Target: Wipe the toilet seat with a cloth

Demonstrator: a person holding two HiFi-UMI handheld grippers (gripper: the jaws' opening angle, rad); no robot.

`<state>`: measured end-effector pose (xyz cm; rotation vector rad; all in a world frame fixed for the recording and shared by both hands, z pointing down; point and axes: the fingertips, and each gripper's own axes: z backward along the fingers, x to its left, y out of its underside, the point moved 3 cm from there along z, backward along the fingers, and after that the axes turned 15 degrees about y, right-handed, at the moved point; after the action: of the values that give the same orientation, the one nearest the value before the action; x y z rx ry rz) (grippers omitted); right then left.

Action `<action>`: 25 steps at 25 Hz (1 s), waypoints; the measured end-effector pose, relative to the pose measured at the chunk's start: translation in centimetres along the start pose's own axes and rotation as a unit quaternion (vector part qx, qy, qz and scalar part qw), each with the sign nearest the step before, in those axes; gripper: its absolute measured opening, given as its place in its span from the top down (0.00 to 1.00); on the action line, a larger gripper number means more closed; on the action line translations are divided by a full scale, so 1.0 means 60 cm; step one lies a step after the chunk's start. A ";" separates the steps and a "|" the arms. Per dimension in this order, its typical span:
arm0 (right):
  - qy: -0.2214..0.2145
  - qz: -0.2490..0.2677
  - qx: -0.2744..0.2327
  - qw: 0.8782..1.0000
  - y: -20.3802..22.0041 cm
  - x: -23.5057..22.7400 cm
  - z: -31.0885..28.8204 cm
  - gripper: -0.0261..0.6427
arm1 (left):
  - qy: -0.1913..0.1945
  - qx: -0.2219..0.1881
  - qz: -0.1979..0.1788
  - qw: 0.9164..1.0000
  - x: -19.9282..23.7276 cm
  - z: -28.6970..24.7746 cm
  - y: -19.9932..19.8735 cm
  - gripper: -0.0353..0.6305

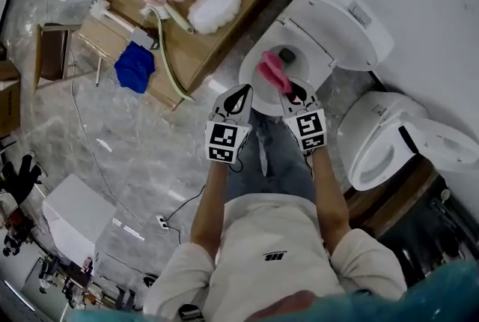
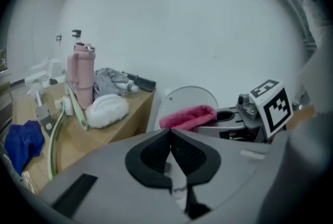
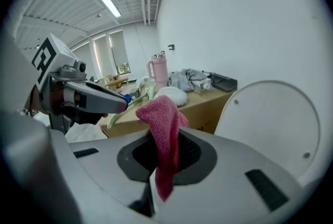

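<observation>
Pink cloth (image 1: 271, 71) is pictured against a white toilet (image 1: 340, 28); black-and-white square markers (image 1: 222, 141) are borne by left tool (image 1: 241, 94) and right tool (image 1: 292, 92).

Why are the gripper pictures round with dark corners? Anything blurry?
Both gripper views are fisheye: dark corners, bowed lines. Right gripper view: the pink cloth is slightly soft, the ceiling light bright. Left gripper view: dim and bluish, the left gripper blurry near the lens. Head view: evenly lit.
</observation>
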<state>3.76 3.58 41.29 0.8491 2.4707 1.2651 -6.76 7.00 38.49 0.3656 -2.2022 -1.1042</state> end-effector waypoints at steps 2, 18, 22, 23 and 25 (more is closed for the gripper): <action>0.009 -0.006 -0.019 1.000 -0.041 -0.008 0.044 0.93 | 0.004 -0.008 -0.013 1.000 -0.028 0.017 -0.035 0.93; 0.052 -0.006 -0.112 0.992 -0.220 -0.046 0.295 0.93 | 0.037 -0.046 -0.109 0.992 -0.190 0.113 -0.229 0.93; 0.062 -0.002 -0.122 0.991 -0.235 -0.048 0.310 0.93 | 0.052 -0.040 -0.124 0.990 -0.208 0.112 -0.233 0.93; 0.065 -0.002 -0.124 0.990 -0.238 -0.050 0.311 0.93 | 0.056 -0.039 -0.127 0.990 -0.209 0.110 -0.234 0.93; 0.071 -0.004 -0.128 0.989 -0.244 -0.054 0.311 0.93 | 0.061 -0.036 -0.132 0.989 -0.209 0.106 -0.236 0.93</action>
<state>9.14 7.34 18.25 0.7044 2.3416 1.6476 -1.91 8.58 19.22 0.6900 -2.0400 -1.2619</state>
